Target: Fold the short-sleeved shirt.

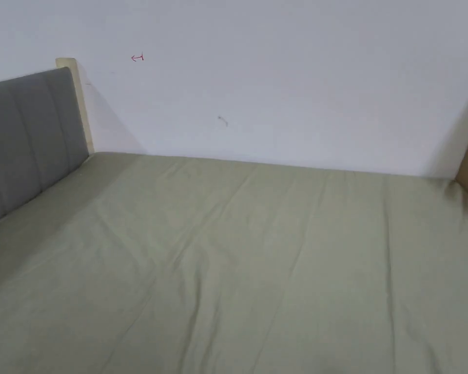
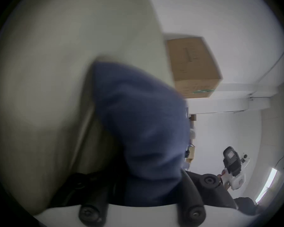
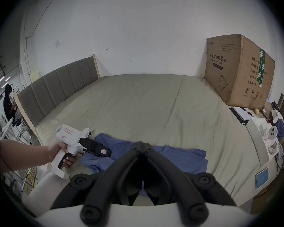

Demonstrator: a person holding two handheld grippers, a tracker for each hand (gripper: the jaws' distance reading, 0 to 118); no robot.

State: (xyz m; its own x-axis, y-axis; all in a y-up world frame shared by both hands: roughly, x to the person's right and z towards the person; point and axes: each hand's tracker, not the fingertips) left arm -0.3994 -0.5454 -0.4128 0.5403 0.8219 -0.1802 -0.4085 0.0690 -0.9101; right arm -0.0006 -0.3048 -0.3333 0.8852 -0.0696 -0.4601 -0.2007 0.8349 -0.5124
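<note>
To the left, held in a hand [image 3: 59, 150], left gripper [image 3: 103, 151] lying against the rumpled blue shirt [image 3: 179, 153] on the olive sheet [image 3: 146, 107]; tips buried in blurred blue cloth [image 2: 146, 124] in its own view, so possibly clamped, cannot tell. Centre, right gripper [image 3: 143, 146] with tips pressed together empty, poised over the shirt's middle. Far right beyond it, cardboard box [image 3: 236, 71], partly cut off.
</note>
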